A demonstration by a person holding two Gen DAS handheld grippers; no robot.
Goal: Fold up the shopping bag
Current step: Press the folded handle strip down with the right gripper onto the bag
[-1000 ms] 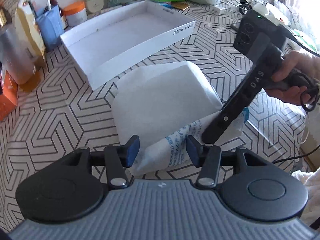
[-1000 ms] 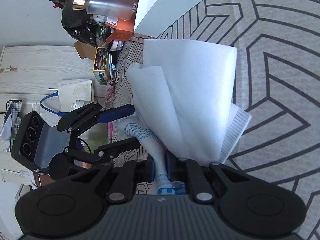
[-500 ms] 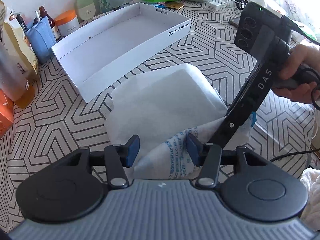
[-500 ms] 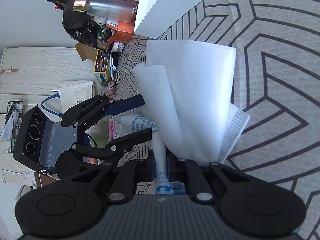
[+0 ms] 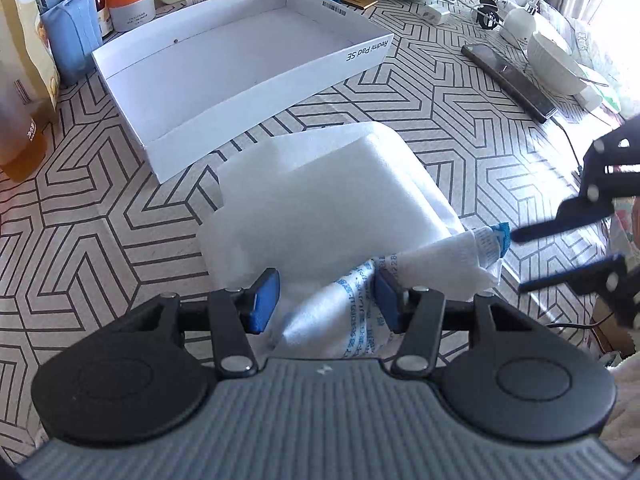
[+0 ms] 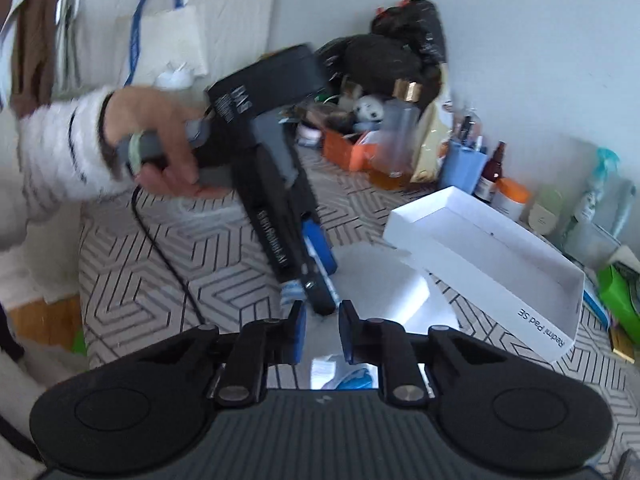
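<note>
The left gripper (image 5: pixel 326 306) stands wide, straddling the bag's (image 5: pixel 320 208) bunched printed end, likely to pin it. The bag lies folded over at centre. At three o'clock the right gripper (image 5: pixel 560 256) hangs apart, empty. The box (image 5: pixel 256 92) crowds twelve o'clock; the table (image 5: pixel 480 152) lies bare at two.
</note>
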